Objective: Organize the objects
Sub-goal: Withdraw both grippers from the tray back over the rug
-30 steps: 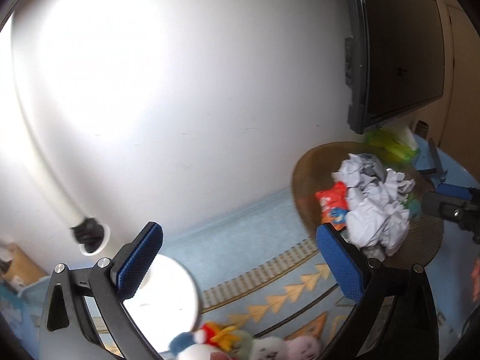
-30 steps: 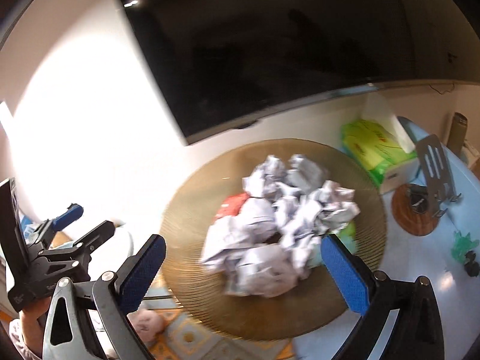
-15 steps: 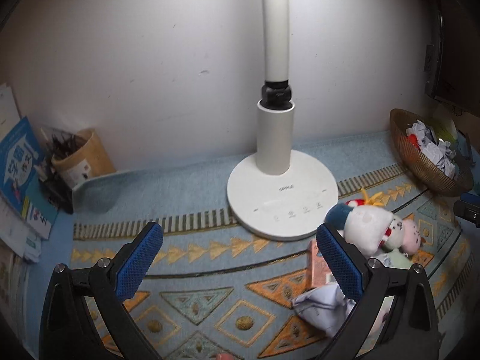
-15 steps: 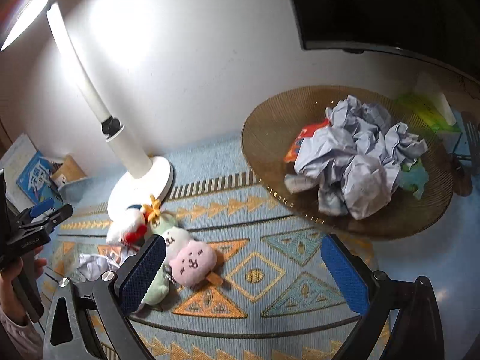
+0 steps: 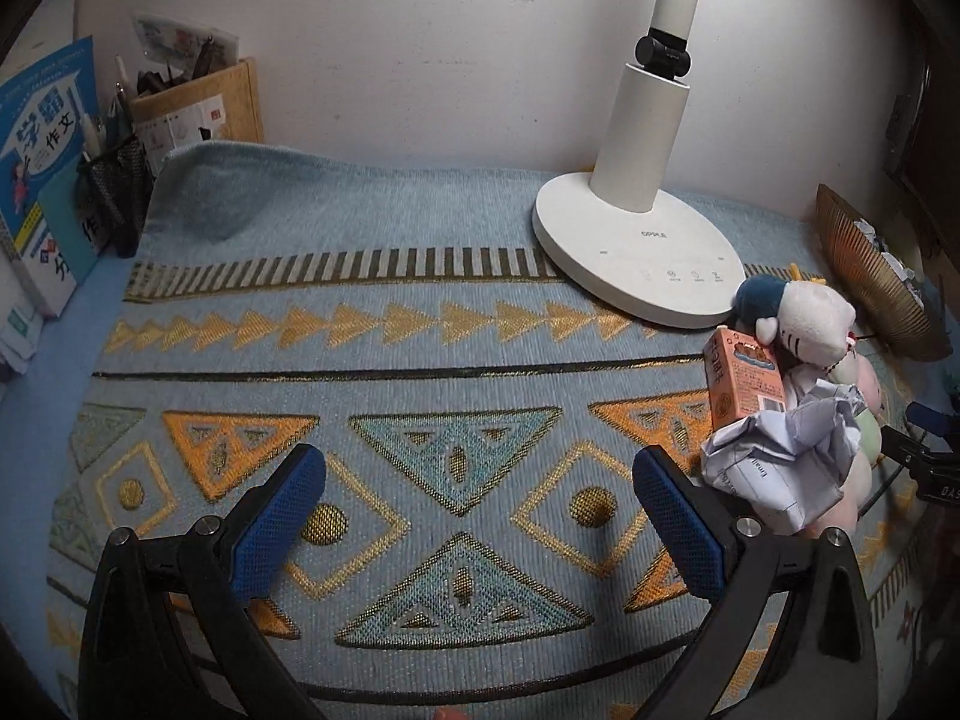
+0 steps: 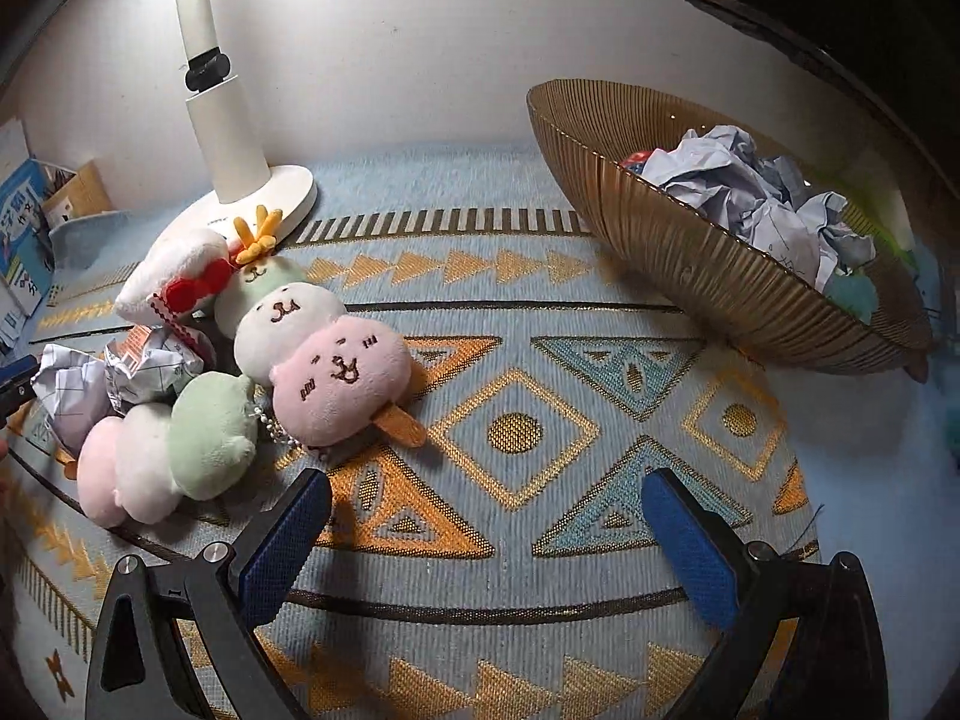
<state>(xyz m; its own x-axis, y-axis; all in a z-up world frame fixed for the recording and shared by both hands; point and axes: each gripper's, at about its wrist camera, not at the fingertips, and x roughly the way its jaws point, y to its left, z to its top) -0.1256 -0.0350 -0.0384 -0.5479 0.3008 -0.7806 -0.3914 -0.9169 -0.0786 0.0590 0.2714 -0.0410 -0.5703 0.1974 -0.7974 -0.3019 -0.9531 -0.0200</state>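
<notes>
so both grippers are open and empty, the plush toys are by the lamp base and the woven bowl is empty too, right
Not quite: the woven bowl is not empty. The right wrist view shows crumpled paper piled in it. The rest holds: the left hand-held gripper and right hand-held gripper are open and empty, and the plush toys lie by the lamp base.

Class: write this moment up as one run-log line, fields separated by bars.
left tool: open, empty, above mat | right tool: open, empty | crumpled paper beside plush toys | bowl: already holds crumpled paper
</notes>
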